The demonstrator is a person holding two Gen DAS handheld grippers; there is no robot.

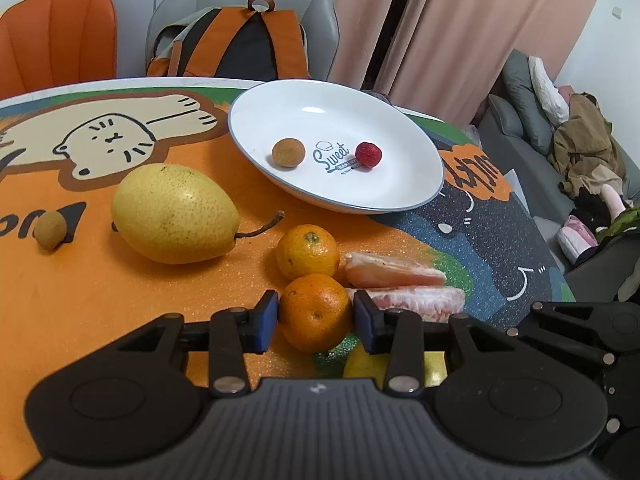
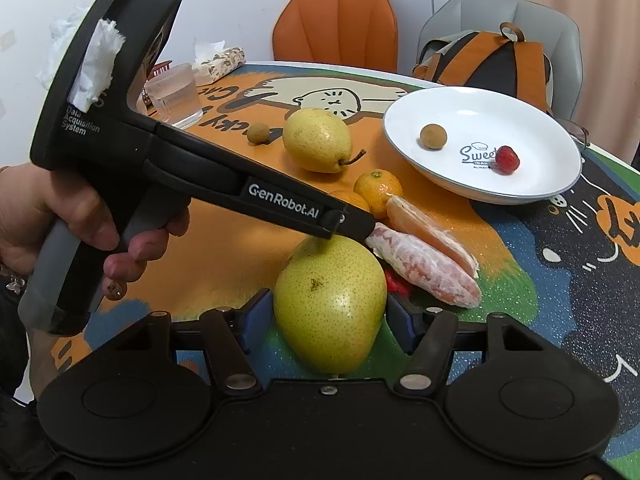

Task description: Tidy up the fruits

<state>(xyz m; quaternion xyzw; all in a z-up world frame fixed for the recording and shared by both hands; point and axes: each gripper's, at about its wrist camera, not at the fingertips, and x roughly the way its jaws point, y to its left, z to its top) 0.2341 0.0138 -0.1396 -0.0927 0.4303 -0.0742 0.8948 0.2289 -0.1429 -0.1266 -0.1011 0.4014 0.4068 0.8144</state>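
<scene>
My left gripper (image 1: 316, 322) is shut on a mandarin (image 1: 315, 312) on the mat; a second mandarin (image 1: 307, 252) sits just behind it. My right gripper (image 2: 330, 314) is shut on a green-yellow pear (image 2: 330, 304). A second yellow pear (image 1: 174, 214) lies on the mat, also in the right wrist view (image 2: 317, 140). Two peeled pomelo segments (image 1: 394, 274) lie right of the mandarins. The white plate (image 1: 400, 128) holds a longan (image 1: 288, 152) and a strawberry (image 1: 368, 155). Another longan (image 1: 50, 230) lies at the left.
A glass cup (image 2: 174, 94) and a tissue pack (image 2: 218, 62) stand at the table's far left. An orange chair (image 2: 336, 26) and a grey chair with a backpack (image 2: 486, 62) stand behind the table. A red piece (image 2: 396, 284) lies behind the held pear.
</scene>
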